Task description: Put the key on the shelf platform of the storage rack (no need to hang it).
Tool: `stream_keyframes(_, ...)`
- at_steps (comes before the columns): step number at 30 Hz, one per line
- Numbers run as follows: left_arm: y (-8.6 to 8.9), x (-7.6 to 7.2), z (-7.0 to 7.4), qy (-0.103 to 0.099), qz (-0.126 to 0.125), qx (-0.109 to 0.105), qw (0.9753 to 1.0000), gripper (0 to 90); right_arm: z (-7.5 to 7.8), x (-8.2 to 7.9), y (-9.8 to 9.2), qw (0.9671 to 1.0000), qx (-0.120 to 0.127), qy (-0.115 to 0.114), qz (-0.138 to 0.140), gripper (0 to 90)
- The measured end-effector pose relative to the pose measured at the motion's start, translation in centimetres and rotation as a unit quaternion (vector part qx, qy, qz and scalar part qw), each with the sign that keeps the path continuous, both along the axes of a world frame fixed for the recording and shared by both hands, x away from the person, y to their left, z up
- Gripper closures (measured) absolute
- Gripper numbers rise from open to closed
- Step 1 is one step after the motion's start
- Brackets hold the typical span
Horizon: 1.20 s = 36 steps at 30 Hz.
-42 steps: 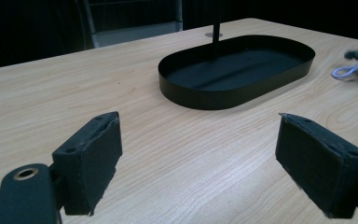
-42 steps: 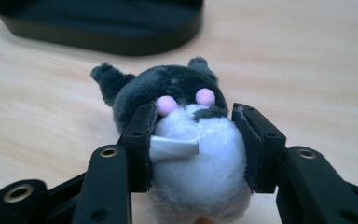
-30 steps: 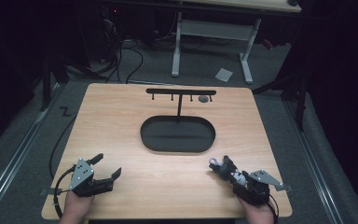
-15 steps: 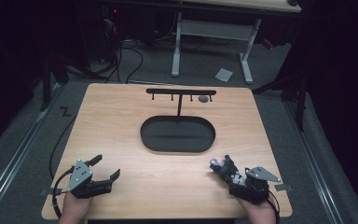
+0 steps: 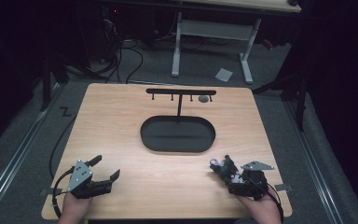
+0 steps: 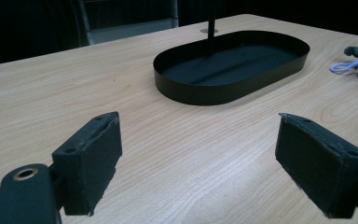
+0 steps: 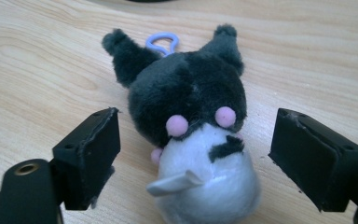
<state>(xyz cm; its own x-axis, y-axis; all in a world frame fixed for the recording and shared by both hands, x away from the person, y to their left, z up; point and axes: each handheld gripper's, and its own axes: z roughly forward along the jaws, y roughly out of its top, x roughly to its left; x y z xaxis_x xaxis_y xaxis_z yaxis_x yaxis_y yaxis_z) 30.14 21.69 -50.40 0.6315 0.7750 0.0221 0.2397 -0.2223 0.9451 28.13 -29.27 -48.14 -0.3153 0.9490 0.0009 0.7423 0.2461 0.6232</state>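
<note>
Over the last second my right gripper (image 7: 193, 154) has barely shifted beside the black tray (image 5: 177, 134); its jaws now stand wide on either side of the plush toy (image 7: 191, 135), not touching it, so I judge the grasp is the step in hand. The toy lies on the tabletop (image 5: 121, 116) near the tray's right front corner; soft dark fur, white belly, pink dots, a lilac plastic loop (image 7: 162, 41) at its head. My left gripper (image 6: 205, 158) hovers wide and empty off the tray's left front; the tray is smooth thin metal, oval, with a hook rack (image 5: 181, 92) behind it.
</note>
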Motion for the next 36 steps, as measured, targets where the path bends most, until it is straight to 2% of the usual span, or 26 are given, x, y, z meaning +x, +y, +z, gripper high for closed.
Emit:
stream_keyframes(1, -0.1, 0.0, 0.0, -0.001, -0.002, -0.001, 1.0, 15.1, 0.4, 0.5, 0.3, 0.9995, -0.013, 0.029, -0.003, 15.9)
stream_keyframes(6, -0.2, 0.0, 0.1, -0.001, -0.003, 0.001, 1.0, 15.1, 1.3, 1.4, 0.7, 0.9974, -0.037, 0.061, 0.006, 15.9)
stream_keyframes(7, -0.2, 0.0, 0.1, -0.002, -0.003, 0.001, 1.0, 15.1, 1.7, 1.7, 0.8, 0.9963, -0.046, 0.071, 0.011, 15.9)
stream_keyframes(8, -0.2, 0.0, 0.1, -0.002, -0.004, 0.0, 1.0, 15.1, 2.1, 2.0, 1.0, 0.994, -0.057, 0.091, 0.02, 15.9)
stream_keyframes(10, -0.2, 0.0, 0.1, -0.004, -0.004, 0.0, 1.0, 15.1, 2.2, 2.1, 1.0, 0.9933, -0.059, 0.097, 0.023, 16.0)
stream_keyframes(11, -0.2, 0.1, 0.1, -0.004, -0.005, 0.001, 1.0, 15.1, 2.4, 2.2, 1.0, 0.9922, -0.064, 0.104, 0.025, 16.4)
stream_keyframes(12, -0.2, 0.1, 0.1, -0.004, -0.004, 0.0, 1.0, 15.1, 2.7, 2.4, 1.2, 0.9898, -0.075, 0.116, 0.032, 17.2)
stream_keyframes(13, -0.2, 0.2, 0.1, -0.003, -0.003, -0.001, 1.0, 15.1, 2.7, 2.4, 1.2, 0.9898, -0.075, 0.116, 0.032, 17.2)
stream_keyframes(18, -0.2, 0.1, 0.1, -0.002, -0.006, 0.0, 1.0, 15.1, 2.9, 3.1, 1.9, 0.9807, -0.104, 0.157, 0.052, 17.7)
stream_keyframes(22, -0.2, 0.1, 0.1, -0.001, -0.006, 0.0, 1.0, 15.1, 2.6, 3.4, 2.4, 0.9696, -0.134, 0.19, 0.075, 17.7)
stream_keyframes(24, -0.3, 0.1, 0.0, -0.001, -0.006, 0.002, 1.0, 15.1, 2.4, 3.7, 2.5, 0.9652, -0.142, 0.203, 0.084, 17.7)
stream_keyframes(25, -0.3, 0.1, 0.0, -0.001, -0.006, 0.002, 1.0, 15.1, 2.4, 3.7, 2.5, 0.9652, -0.142, 0.203, 0.084, 17.7)
stream_keyframes(26, -0.3, 0.1, 0.0, -0.001, -0.007, 0.003, 1.0, 15.1, 2.2, 4.1, 2.4, 0.9613, -0.148, 0.215, 0.088, 17.7)
stream_keyframes(27, -0.3, 0.1, 0.0, -0.001, -0.007, 0.003, 1.0, 15.1, 2.2, 4.1, 2.4, 0.9613, -0.148, 0.215, 0.088, 17.7)
stream_keyframes(28, -0.3, 0.1, 0.0, -0.001, -0.007, 0.003, 1.0, 15.1, 2.1, 4.4, 2.3, 0.9589, -0.152, 0.222, 0.09, 18.3)
stream_keyframes(30, -0.3, 0.2, 0.0, -0.001, -0.006, 0.003, 1.0, 15.1, 1.9, 4.7, 2.2, 0.9565, -0.156, 0.228, 0.093, 20.3)
stream_keyframes(31, -0.3, 0.2, 0.0, -0.001, -0.006, 0.003, 1.0, 15.1, 1.9, 4.7, 2.2, 0.9565, -0.156, 0.228, 0.093, 20.3)
stream_keyframes(32, -0.3, 0.2, 0.0, -0.001, -0.006, 0.003, 1.0, 15.1, 1.6, 5.0, 2.1, 0.9528, -0.163, 0.235, 0.1, 21.8)
stream_keyframes(33, -0.3, 0.2, 0.0, -0.001, -0.006, 0.003, 1.0, 15.1, 1.5, 5.1, 2.0, 0.9516, -0.167, 0.237, 0.102, 22.9)
stream_keyframes(36, -0.3, 0.1, 0.0, -0.001, -0.008, 0.003, 1.0, 15.1, 1.0, 5.3, 1.8, 0.95, -0.164, 0.244, 0.104, 27.9)
